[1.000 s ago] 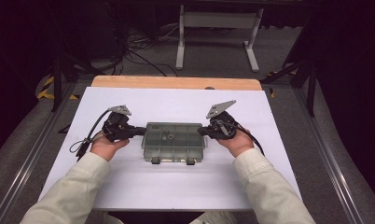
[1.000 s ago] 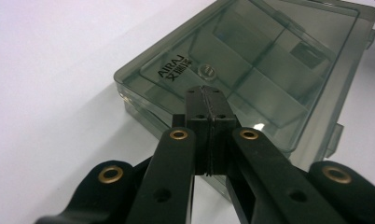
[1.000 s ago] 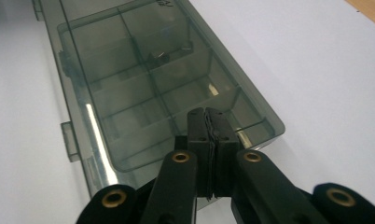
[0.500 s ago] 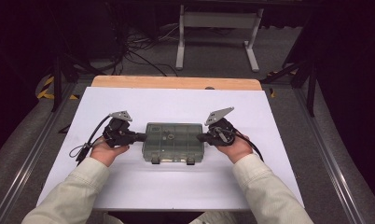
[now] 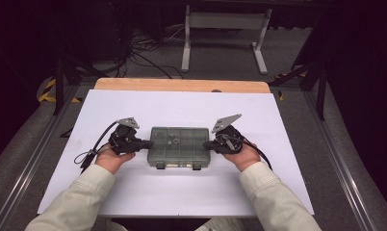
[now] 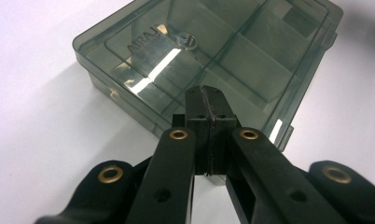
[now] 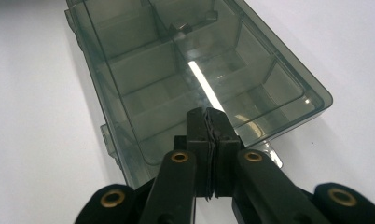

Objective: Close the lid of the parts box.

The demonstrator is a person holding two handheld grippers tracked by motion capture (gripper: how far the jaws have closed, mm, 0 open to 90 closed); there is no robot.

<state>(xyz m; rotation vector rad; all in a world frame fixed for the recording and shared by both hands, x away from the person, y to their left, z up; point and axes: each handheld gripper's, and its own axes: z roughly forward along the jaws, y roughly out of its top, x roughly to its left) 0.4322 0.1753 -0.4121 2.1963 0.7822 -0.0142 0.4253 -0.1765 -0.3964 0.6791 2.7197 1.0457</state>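
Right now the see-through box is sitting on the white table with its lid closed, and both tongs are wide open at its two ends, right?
Not quite. Both tongs are shut, not wide open. The left gripper view shows the left tongs pressed together at one end of the compartment box, and the right gripper view shows the right tongs closed too. The lid is closed, on the white table.

Smoky clear compartment box [image 5: 179,146], lid closed, flat, mid-table

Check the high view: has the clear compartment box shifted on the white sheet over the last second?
No. The compartment box sits at the same spot relative to the white sheet's far edge and the wooden strip.
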